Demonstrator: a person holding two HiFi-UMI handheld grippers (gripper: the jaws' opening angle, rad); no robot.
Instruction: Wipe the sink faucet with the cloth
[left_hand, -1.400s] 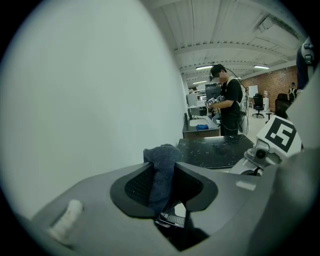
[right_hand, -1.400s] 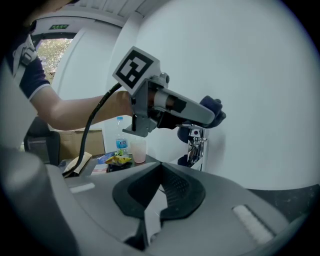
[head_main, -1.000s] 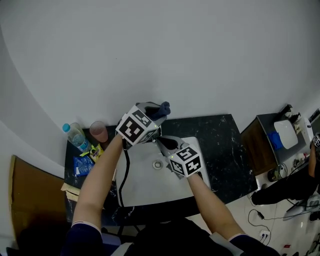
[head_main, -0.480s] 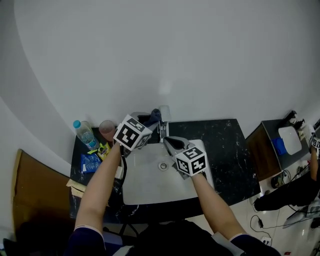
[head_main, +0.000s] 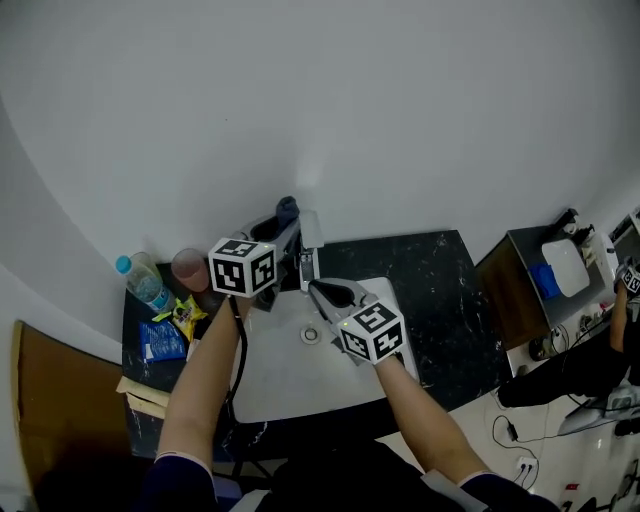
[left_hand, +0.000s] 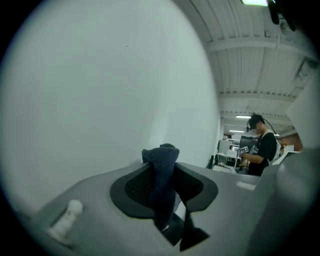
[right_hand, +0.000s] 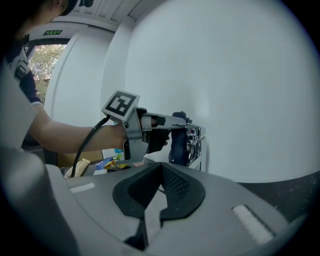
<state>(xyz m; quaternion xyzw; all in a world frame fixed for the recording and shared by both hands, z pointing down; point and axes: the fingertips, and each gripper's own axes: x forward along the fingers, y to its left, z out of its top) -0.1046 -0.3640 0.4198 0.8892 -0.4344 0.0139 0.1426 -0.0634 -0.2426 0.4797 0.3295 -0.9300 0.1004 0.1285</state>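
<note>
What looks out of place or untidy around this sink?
Only small clutter: a blue packet and a yellow wrapper lie loose on the counter left of the sink. Nothing looks spilled or damaged.

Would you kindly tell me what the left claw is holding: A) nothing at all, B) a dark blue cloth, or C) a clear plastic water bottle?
B: in the left gripper view, the dark blue cloth sits pinched between the jaws of the left claw.
</note>
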